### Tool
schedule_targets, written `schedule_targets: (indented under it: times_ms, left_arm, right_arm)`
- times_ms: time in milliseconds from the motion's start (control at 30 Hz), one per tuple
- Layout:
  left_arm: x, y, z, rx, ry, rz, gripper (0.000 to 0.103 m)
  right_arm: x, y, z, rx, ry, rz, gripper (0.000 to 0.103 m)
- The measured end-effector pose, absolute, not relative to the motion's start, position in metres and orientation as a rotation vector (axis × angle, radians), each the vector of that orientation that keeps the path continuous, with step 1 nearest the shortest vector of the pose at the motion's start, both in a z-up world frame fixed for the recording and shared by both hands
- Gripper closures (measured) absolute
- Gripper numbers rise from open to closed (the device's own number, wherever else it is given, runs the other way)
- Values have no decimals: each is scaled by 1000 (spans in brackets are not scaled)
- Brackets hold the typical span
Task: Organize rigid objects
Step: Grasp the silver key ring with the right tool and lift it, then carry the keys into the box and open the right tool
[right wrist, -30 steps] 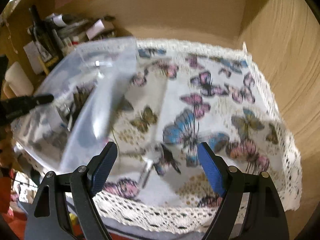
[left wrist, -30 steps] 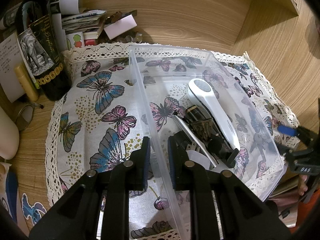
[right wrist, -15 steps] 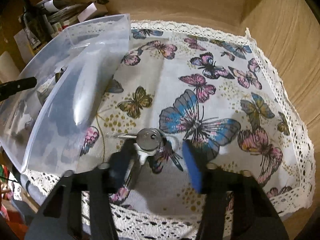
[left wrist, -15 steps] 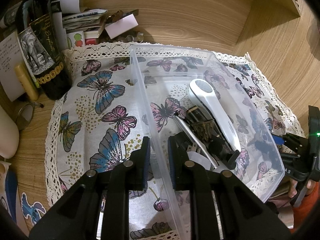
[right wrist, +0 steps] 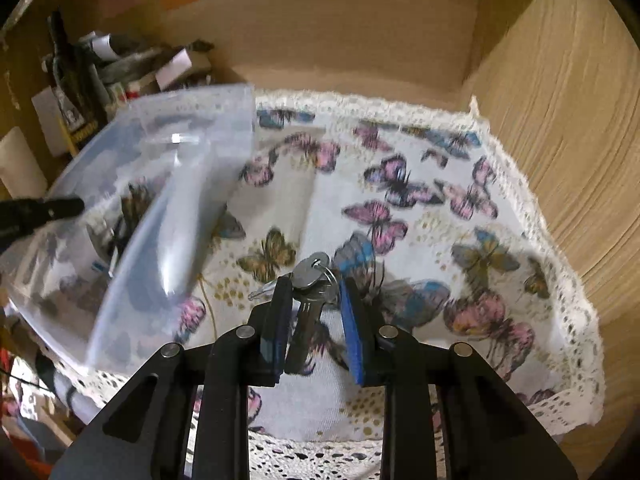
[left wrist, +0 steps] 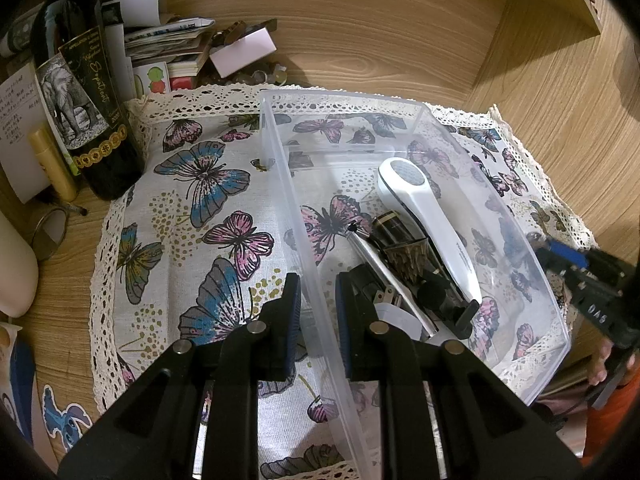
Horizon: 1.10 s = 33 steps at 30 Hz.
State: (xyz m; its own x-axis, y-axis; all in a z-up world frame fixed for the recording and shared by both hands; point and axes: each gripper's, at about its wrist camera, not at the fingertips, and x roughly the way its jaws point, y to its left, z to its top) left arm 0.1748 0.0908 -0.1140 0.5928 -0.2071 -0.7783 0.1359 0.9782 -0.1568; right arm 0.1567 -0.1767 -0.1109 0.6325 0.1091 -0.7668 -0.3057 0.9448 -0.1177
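Note:
A clear plastic bin (left wrist: 404, 110) sits tilted on the butterfly cloth (left wrist: 208, 216). It holds a white handheld device (left wrist: 424, 204), a dark bottle (left wrist: 400, 240), a metal pen (left wrist: 380, 272) and a black plug (left wrist: 372, 288). My left gripper (left wrist: 316, 304) is shut on the bin's left wall. My right gripper (right wrist: 314, 312) is shut on a bunch of silver keys (right wrist: 310, 284) and holds it above the cloth (right wrist: 400, 240), right of the bin (right wrist: 160, 184). The right gripper also shows at the right edge of the left wrist view (left wrist: 568, 256).
A wine bottle (left wrist: 84, 92), a gold tube (left wrist: 52, 164), papers and small boxes (left wrist: 172, 44) crowd the back left corner. Wooden walls (left wrist: 540, 92) close in the back and the right side. A metal ring (left wrist: 50, 232) lies on the wood at left.
My right gripper closed on the keys and lifted them off the cloth. My left gripper kept its hold on the bin wall.

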Motion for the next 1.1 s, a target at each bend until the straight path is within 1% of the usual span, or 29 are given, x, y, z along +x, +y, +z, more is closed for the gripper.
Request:
schedule_targets:
  times_ms: [433,567,833,1100]
  left_arm:
    - [176,92,-115,-86,915,-200,87]
    - [175,92,-115,-86,915,-200,87]
    - [175,92,-115,-86,914,-200,87]
    - [176,92,-115,-88,914,-201,87]
  right_arm:
    - [159,-148,-52,-193,663,329,81]
    - [157,-132,-41,-184,626,391,81]
    - [160,-92,-46,-234,630,501,81]
    - [176,-67,-72,-311,726,541,81]
